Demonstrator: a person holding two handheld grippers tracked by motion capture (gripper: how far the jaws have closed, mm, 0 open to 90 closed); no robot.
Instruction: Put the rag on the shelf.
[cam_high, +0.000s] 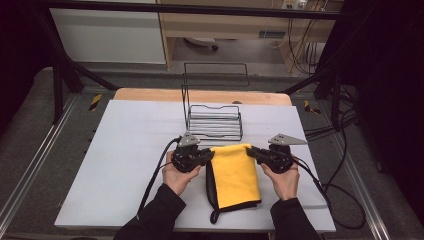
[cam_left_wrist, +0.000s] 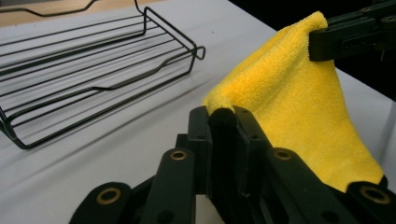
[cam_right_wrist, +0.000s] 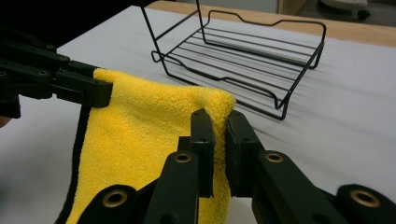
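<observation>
A yellow towel (cam_high: 234, 175) with a black edge is lifted at its far end between both grippers, its near end still lying on the white table. My left gripper (cam_high: 211, 154) is shut on the towel's far left corner (cam_left_wrist: 222, 103). My right gripper (cam_high: 250, 150) is shut on the far right corner (cam_right_wrist: 218, 103). In the left gripper view the other gripper (cam_left_wrist: 345, 35) pinches the towel (cam_left_wrist: 299, 102) at the upper right. In the right gripper view the other gripper (cam_right_wrist: 88, 88) clamps the towel (cam_right_wrist: 140, 135) at the left.
A black wire rack (cam_high: 215, 121) stands just beyond the towel, seen also as the rack (cam_left_wrist: 93, 74) and the rack (cam_right_wrist: 247, 60). The white table top (cam_high: 130, 150) lies around it, with cables (cam_high: 345, 190) trailing off the right side.
</observation>
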